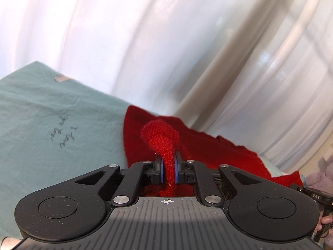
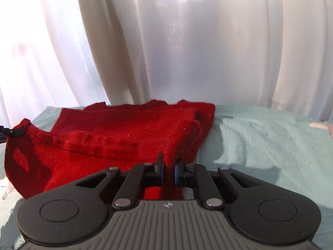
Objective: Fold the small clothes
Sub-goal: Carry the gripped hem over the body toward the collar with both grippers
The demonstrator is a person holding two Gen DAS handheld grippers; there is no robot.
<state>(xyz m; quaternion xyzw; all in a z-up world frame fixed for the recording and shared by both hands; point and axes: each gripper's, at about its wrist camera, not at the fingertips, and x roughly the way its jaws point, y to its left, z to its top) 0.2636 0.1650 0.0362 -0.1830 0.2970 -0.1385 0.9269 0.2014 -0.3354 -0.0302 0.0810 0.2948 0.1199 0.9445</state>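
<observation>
A red knit garment [image 2: 124,129] lies partly bunched on a pale green cloth-covered surface [image 2: 260,137]. In the left wrist view my left gripper [image 1: 168,166] is shut on a bunched strip of the red knit garment [image 1: 218,152], which bulges up past the blue pads. My right gripper [image 2: 169,169] is shut on the garment's near right edge, a fold of red knit pinched between its pads. At the left edge of the right wrist view the other gripper's tip [image 2: 12,133] holds the garment's far left corner, lifted off the surface.
White sheer curtains [image 2: 187,41] hang right behind the surface. The green cloth [image 1: 52,114] bears dark handwriting [image 1: 63,136] and a small tag [image 1: 61,78]. A lilac soft item [image 1: 324,175] lies at the far right, near a hand [image 1: 324,220] on the other device.
</observation>
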